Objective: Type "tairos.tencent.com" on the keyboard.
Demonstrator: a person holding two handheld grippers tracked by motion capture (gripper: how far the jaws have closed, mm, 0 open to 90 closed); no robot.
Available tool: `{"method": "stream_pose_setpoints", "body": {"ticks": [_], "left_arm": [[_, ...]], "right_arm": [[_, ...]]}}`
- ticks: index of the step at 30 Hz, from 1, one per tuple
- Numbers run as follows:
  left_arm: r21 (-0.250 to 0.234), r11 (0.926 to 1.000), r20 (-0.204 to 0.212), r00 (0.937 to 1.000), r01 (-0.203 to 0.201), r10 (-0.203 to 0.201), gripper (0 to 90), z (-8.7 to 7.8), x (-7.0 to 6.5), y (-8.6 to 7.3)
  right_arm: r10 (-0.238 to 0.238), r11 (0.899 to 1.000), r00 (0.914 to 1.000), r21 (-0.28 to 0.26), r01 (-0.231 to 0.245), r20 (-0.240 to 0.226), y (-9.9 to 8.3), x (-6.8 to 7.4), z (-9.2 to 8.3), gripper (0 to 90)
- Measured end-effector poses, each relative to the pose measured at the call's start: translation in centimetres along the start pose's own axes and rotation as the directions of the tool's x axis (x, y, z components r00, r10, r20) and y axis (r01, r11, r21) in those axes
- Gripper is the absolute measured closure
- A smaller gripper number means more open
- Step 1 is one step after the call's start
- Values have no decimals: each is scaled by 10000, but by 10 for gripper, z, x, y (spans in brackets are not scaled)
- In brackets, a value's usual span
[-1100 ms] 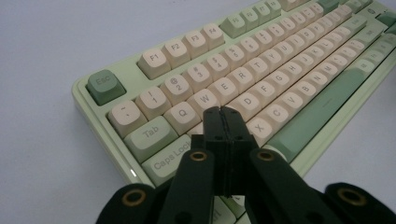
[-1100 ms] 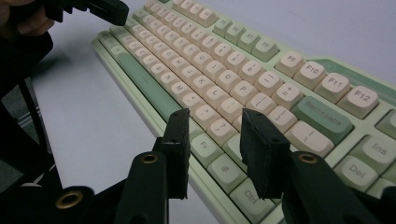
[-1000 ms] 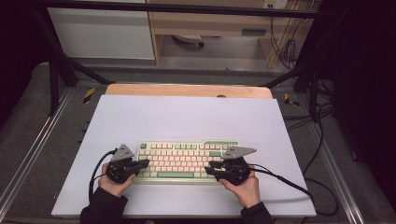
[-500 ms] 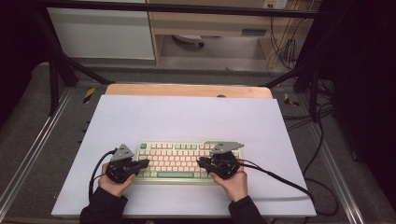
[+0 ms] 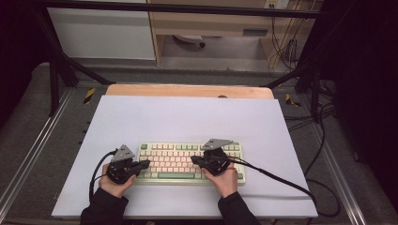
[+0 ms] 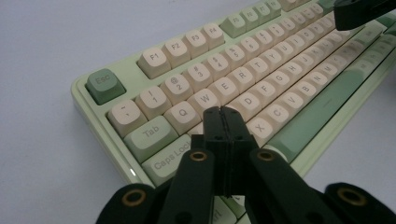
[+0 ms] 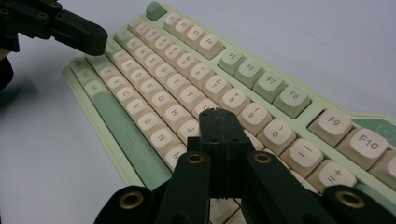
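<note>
place: lab | signs: metal frame point(image 5: 56, 75), trailing cables point(image 5: 286, 47), white table point(image 5: 187, 117)

Black tongs point(image 6: 223, 122) with brass-ringed pivots, grey three-cornered plates, trailing black cables, dark sleeves point(image 5: 101, 210).

High view: fixed above the near edge of the surface point(image 5: 187, 117), faced forward and down; the whole surface, the keyboard point(image 5: 187, 161) and both forearms are taken in from a distance.

Left gripper view: carried on the left hand-held gripper point(image 6: 223, 114), set low and very near the keyboard's point(image 6: 243, 79) Esc corner, faced along the key rows.

Right gripper view: carried on the right hand-held gripper point(image 7: 219, 116), equally low and near, faced the opposite way along the rows.

Shared: the keyboard in all three; each gripper view also catches the other gripper's jaw tips.
</note>
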State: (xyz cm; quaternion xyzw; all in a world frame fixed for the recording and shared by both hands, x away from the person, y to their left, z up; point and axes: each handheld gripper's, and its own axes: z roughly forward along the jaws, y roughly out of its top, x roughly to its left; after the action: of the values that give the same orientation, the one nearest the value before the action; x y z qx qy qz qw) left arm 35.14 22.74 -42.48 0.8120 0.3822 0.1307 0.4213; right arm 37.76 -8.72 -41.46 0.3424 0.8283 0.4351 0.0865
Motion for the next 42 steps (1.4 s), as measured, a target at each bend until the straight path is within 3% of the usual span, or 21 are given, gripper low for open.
{"method": "stream_pose_setpoints", "body": {"ticks": [20, 36, 42], "left_arm": [[-5, 10000, 1, 10000, -9, 9, 900, 0, 0, 0], [-5, 10000, -4, 10000, 6, -6, 900, 1, 0, 0], [-4, 10000, 9, 10000, -10, 10, 900, 0, 0, 0]], "right_arm": [[294, 9991, 9993, 290, -301, 243, 2, -4, 27, 900], [91, 9991, 9994, 407, -105, 328, 1, -3, 30, 900], [58, 9995, 9997, 298, -65, 233, 4, -2, 23, 900]]}}
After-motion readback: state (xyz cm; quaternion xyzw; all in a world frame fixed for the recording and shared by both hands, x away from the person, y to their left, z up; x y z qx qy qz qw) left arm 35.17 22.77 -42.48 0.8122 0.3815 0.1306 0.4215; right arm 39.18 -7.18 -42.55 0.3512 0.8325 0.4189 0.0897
